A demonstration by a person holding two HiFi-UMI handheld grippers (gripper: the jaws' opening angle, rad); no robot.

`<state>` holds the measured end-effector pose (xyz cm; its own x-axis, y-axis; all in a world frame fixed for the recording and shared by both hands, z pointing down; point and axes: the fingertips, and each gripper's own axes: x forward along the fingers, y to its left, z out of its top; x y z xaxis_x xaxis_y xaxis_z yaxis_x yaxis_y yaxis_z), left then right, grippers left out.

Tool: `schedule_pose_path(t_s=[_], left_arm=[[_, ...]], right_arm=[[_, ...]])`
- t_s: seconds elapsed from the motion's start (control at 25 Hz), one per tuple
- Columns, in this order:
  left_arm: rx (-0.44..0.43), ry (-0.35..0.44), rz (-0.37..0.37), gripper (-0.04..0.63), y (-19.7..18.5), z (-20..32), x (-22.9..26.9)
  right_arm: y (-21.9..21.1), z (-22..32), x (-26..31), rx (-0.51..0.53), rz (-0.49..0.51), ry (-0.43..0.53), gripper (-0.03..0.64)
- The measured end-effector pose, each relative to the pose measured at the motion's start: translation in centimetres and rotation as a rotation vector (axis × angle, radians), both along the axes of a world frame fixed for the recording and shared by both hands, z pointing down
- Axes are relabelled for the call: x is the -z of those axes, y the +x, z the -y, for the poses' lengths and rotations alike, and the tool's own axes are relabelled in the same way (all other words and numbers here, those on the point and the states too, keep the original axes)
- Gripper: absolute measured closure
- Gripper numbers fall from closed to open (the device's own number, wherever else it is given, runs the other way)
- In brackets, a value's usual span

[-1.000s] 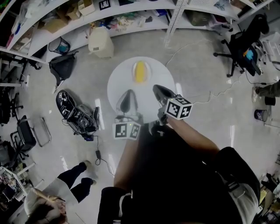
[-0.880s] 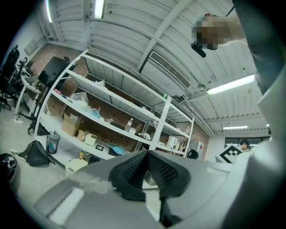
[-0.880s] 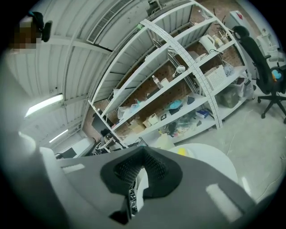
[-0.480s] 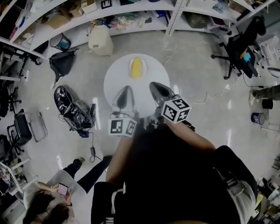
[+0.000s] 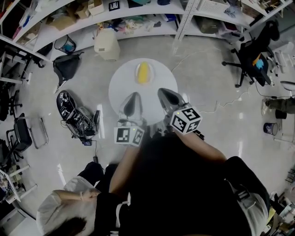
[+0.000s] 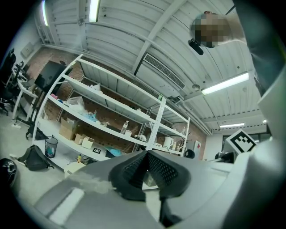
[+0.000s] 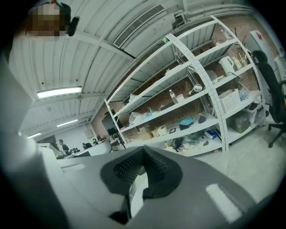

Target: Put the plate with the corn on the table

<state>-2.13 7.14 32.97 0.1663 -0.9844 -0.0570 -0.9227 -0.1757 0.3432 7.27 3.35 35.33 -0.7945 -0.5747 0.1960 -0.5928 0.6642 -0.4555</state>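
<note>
table with plate by its far edge, left gripper and right gripper fingers clenched empty

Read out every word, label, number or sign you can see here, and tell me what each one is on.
No words or numbers can be read anywhere.
Square black-and-white markers, patterns rather than letters: on the left gripper, on its left cube; on the right gripper, on its right cube; on a shelf card.
Print on the shelf boxes: too small to read.
</note>
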Motion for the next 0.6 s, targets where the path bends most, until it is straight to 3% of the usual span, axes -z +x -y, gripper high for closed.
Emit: schedule_pose_path(t_s=[0.6], left_arm=[[-0.002,-0.007,-0.003,0.591,0.17,-0.27,-0.26]], right_arm=[[-0.11,-0.38,0.52,0.009,0.009,0.032,0.609]])
